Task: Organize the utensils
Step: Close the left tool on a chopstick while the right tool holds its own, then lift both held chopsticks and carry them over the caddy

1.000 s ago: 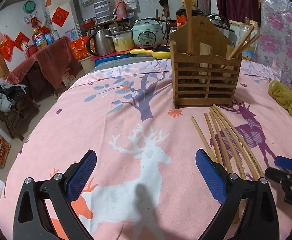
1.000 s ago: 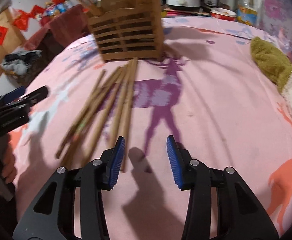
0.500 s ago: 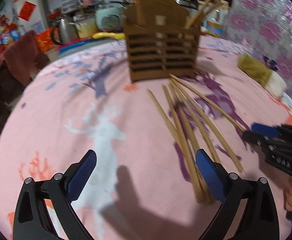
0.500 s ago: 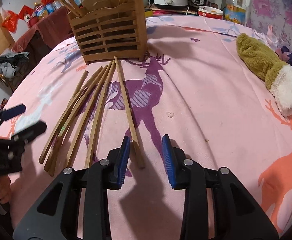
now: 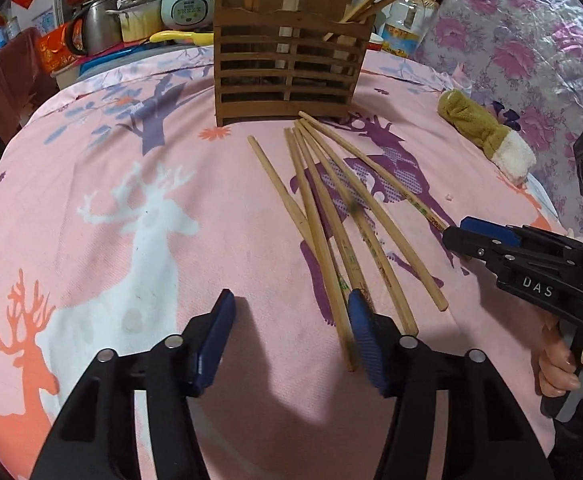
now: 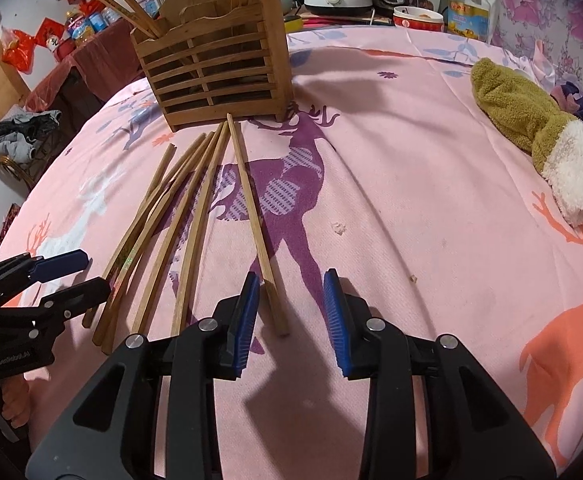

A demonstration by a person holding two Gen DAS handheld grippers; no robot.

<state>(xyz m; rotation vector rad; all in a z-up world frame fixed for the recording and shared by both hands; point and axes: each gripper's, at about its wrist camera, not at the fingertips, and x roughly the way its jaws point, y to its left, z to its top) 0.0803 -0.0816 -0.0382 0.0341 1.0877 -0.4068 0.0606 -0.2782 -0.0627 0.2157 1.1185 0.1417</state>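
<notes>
While both grippers hover low over the pink deer-print cloth (image 6: 431, 168) that covers the table, neither grips anything. Six loose wooden chopsticks (image 5: 331, 216) lie fanned on the cloth near the middle of the table, their far tips converging just in front of the slatted wooden utensil holder (image 5: 287, 68), which stands upright toward the far edge. Several more chopsticks (image 6: 119, 4) lean out of one end compartment of that holder. On the left gripper (image 5: 291, 332) the fingers are released and spread wide; the right-hand blue pad (image 5: 365, 340) sits over the near ends of the leftmost sticks, though contact cannot be confirmed. On the right gripper (image 6: 291, 312) the fingers are released with a narrower gap, and the near end of the rightmost chopstick (image 6: 251, 208) lies between them, not clamped. That stick lies slightly apart from the other five. An olive and cream plush sock (image 6: 539, 140) lies near the right edge of the table. Beyond the far edge stand a rice cooker (image 5: 187, 4) and a kettle (image 5: 95, 28).
</notes>
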